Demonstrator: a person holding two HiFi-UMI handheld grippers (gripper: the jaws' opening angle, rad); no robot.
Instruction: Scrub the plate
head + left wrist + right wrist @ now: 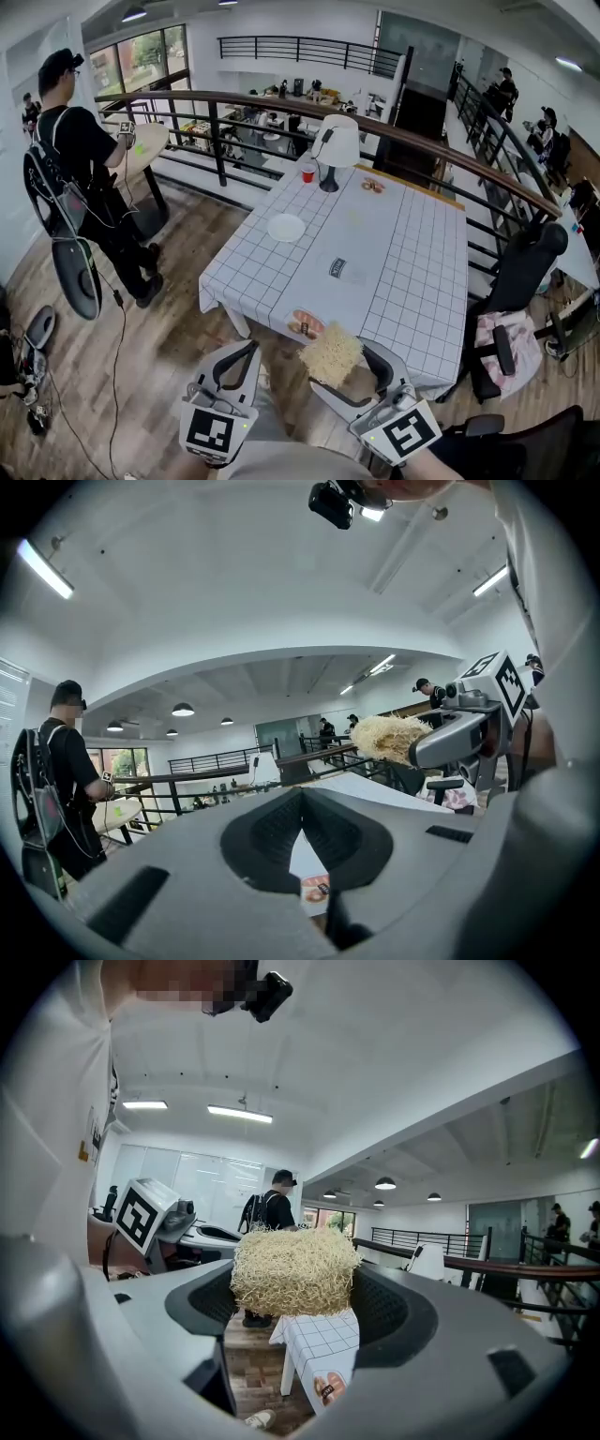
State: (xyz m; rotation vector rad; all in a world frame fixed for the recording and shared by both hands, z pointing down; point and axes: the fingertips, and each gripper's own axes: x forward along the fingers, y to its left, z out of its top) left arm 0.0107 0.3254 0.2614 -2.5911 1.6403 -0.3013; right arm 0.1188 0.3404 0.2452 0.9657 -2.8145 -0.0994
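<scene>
A white plate [286, 227] lies on the left part of the grid-patterned table [403, 272], far beyond both grippers. My right gripper [345, 364] hovers off the table's near edge, shut on a straw-coloured scrubber [330, 354]. That scrubber [293, 1271] fills the space between the jaws of the right gripper [295, 1283]. The left gripper view also shows the scrubber [389, 738] at its right. My left gripper [247, 351] hangs beside the right one, over the wooden floor. In its own view the left gripper [302, 810] is shut on nothing.
On the table stand a white lamp [335, 145], a red cup [307, 174], a small dish of food [306, 324] at the near edge, another dish [372, 186] and a dark card [337, 268]. A person [80, 169] stands left. A railing [281, 103] runs behind; a chair [525, 272] sits right.
</scene>
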